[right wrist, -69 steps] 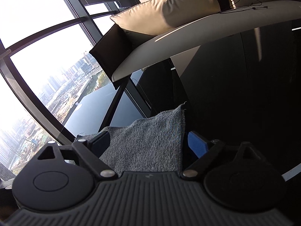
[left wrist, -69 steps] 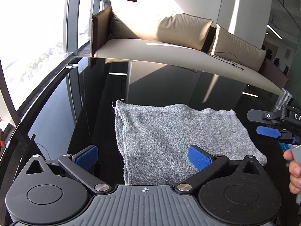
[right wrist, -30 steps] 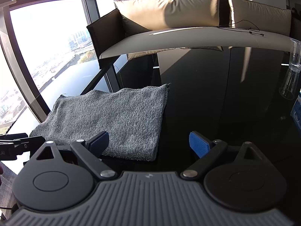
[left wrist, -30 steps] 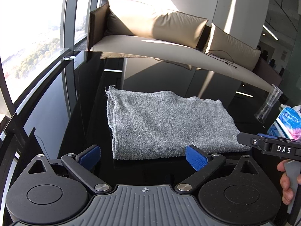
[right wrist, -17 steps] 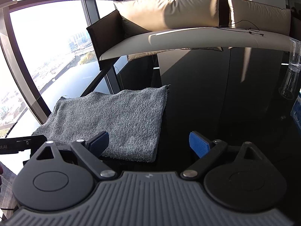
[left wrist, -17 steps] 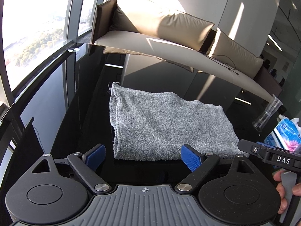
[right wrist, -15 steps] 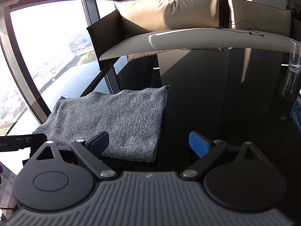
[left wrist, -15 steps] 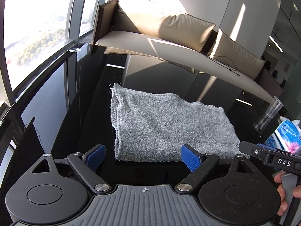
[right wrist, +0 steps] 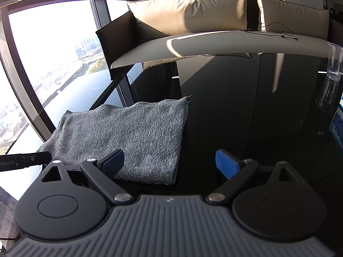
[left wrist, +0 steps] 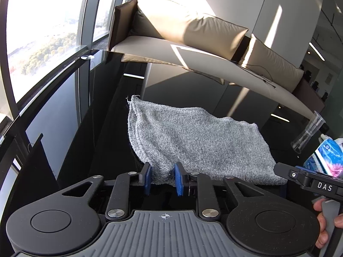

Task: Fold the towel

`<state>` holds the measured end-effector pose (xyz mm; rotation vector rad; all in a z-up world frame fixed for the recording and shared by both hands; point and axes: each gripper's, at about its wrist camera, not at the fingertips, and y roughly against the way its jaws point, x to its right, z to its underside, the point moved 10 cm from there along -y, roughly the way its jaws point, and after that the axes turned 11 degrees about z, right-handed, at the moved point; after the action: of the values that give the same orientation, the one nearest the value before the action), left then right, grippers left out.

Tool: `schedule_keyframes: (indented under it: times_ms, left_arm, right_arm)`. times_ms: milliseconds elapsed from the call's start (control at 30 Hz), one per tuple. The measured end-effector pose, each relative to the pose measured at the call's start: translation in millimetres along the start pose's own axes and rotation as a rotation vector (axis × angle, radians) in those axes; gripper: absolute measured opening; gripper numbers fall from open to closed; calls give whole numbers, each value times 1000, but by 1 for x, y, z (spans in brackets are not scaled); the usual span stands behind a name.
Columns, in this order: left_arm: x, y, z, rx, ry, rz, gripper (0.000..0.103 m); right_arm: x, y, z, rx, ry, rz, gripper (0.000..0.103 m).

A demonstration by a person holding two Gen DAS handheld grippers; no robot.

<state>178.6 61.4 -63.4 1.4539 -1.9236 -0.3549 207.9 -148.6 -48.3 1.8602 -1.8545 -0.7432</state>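
A grey folded towel point(left wrist: 193, 141) lies on the glossy black table point(left wrist: 85, 150); it also shows in the right wrist view point(right wrist: 128, 132). My left gripper point(left wrist: 163, 178) is shut on the towel's near left corner, which bunches up between the blue pads. My right gripper point(right wrist: 171, 163) is open and empty, hovering at the towel's near right corner, its left pad point(right wrist: 112, 162) over the cloth. The right gripper's body shows at the right of the left wrist view point(left wrist: 308, 182).
A clear plastic cup point(right wrist: 331, 79) and a blue packet point(left wrist: 325, 156) stand at the table's right side. A beige sofa point(right wrist: 214, 25) runs behind the table. Tall windows point(left wrist: 42, 32) line the left.
My left gripper has moved up to the towel's near left corner and closed on it, lifting and bunching that corner. The right gripper has barely moved and stays open.
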Motion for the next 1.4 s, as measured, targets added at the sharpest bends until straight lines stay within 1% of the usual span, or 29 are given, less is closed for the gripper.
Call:
schedule_keyframes:
  times_ms: [67,333,533,700,933,1133,1400]
  left_arm:
    - [0,0,0,1,5,0,13]
    - [1,2,-2,18,9,0,9]
    - [-3,7,-7,38,20,-4,8]
    - [-2,10,-10,53,21,3,8]
    - [-4,16,-13,67,25,0,8]
    - [-1,17,-16,75,18,3,8]
    - [15,18,-21,104,-8,46,8]
  right_arm:
    - [0,0,0,-1,1,1,94]
    - [3,-2,0,-7,-2,9,94]
    - [5,-3,2,-12,-2,15,94]
    - [9,-4,2,-15,3,38,94]
    - [15,-9,5,-24,40,92,94]
    - [15,-16,8,-32,103,127,94]
    - [15,-20,11,-37,107,127,94]
